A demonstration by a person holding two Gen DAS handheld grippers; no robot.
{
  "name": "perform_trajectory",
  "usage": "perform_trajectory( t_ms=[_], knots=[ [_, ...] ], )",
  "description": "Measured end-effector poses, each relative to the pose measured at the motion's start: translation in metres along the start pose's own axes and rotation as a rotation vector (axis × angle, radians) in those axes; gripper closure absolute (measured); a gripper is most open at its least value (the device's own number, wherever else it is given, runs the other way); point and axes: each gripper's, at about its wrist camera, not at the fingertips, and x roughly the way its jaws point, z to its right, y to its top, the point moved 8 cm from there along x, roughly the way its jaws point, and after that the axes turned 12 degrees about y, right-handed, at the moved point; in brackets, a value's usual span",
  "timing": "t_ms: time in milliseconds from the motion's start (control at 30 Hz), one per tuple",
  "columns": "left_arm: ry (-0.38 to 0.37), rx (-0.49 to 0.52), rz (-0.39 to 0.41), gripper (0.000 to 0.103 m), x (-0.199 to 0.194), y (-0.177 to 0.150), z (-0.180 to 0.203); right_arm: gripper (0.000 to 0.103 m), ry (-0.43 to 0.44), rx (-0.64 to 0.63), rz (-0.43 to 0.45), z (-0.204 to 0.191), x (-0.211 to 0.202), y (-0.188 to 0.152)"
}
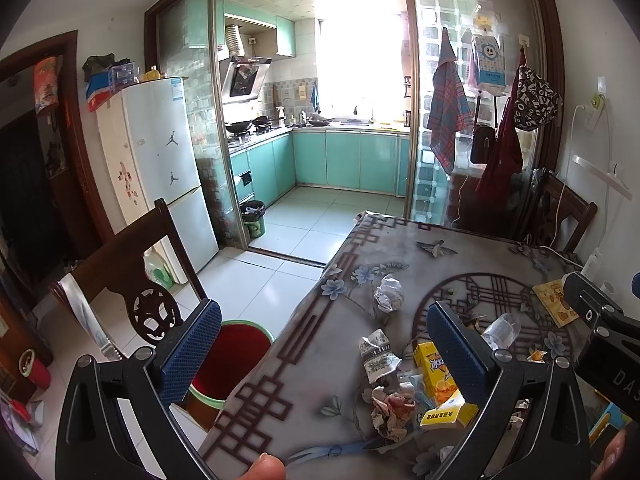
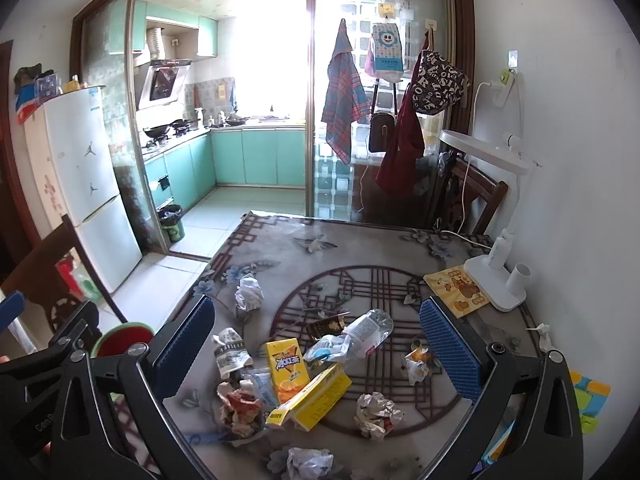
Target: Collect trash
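Note:
Trash lies scattered on the patterned table (image 2: 360,248): two yellow cartons (image 2: 286,368) (image 2: 316,398), a crushed clear bottle (image 2: 366,330), crumpled paper balls (image 2: 249,292) (image 2: 376,414) and wrappers (image 2: 230,354). The left wrist view shows the same yellow carton (image 1: 434,372) and paper ball (image 1: 388,292). My left gripper (image 1: 324,354) is open over the table's left edge, above a red bin with a green rim (image 1: 230,360) on the floor. My right gripper (image 2: 316,354) hangs open over the trash pile with nothing held. The right gripper's body (image 1: 600,320) shows at the right of the left view.
A dark wooden chair (image 1: 132,264) stands left of the table beside a white fridge (image 1: 160,160). A white desk lamp (image 2: 496,276) and a yellow card (image 2: 456,288) sit at the table's right. Another chair (image 2: 472,196) stands behind. A fingertip (image 1: 266,466) shows at the bottom.

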Motion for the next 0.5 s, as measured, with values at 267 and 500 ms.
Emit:
perform_trajectory(
  t_ms=[267,500],
  knots=[
    [0.0,0.002,-0.003,0.0,-0.0012,-0.0031,-0.0007,0.0,-0.007,0.004,-0.003,0.0031,-0.0019,-0.0027],
    [0.002,0.001,-0.007,0.0,0.0003,-0.006,-0.0013,0.0,-0.007,0.002,-0.004,0.0039,-0.002,-0.0036]
  ],
)
